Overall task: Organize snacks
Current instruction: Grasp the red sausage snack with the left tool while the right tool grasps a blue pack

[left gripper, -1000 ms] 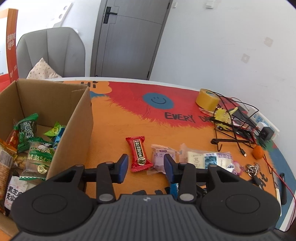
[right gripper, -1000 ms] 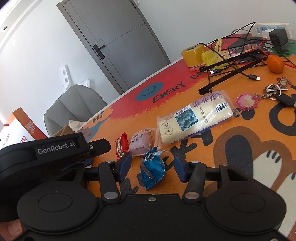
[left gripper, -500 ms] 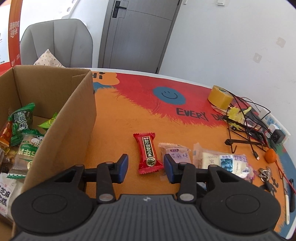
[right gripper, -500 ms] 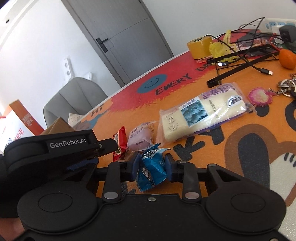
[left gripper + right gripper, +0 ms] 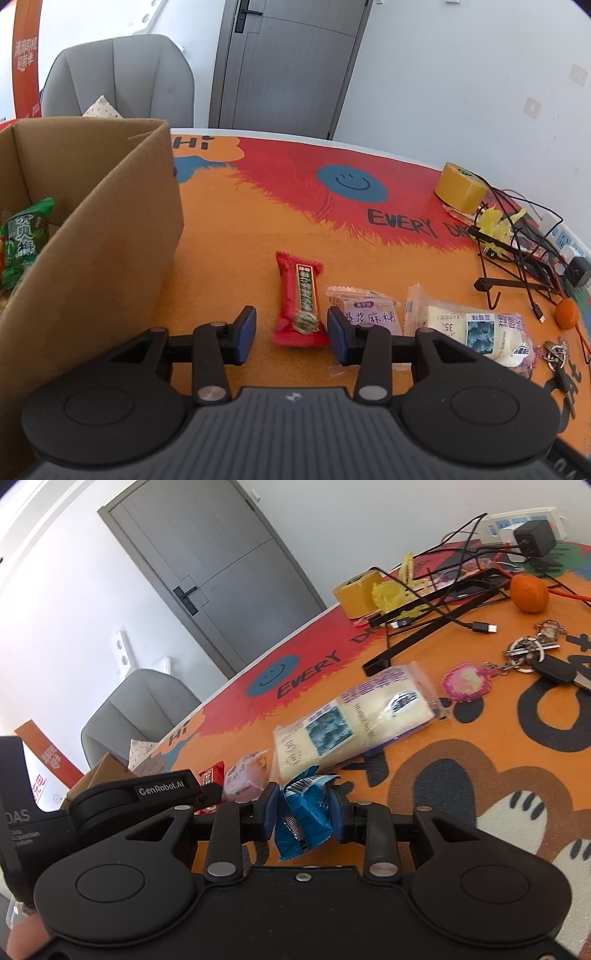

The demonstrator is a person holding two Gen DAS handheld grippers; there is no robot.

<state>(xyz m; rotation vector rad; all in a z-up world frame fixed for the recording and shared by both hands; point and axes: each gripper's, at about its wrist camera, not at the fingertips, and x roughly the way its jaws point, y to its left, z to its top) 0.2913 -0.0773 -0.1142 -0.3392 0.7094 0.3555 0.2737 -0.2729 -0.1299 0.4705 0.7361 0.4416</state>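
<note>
Jaws of the right gripper [image 5: 302, 814] have just clenched on the blue snack packet [image 5: 301, 816]; the left gripper [image 5: 291, 334] stands released astride the red snack bar [image 5: 300, 301]; next, probably, a carry to the cardboard box [image 5: 110, 236].

Both wrist views look forward and down, close over the orange table mat [image 5: 229, 258]; both share the red snack bar [image 5: 300, 300] and grey door [image 5: 218, 572].

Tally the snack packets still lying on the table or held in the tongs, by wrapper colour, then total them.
Red: 1, the red bar
Pink: 1, the pink mochi packet
Clear with white: 1, the long cake packet
Blue: 1, the blue packet, held in the right tongs
Total: 4
</note>
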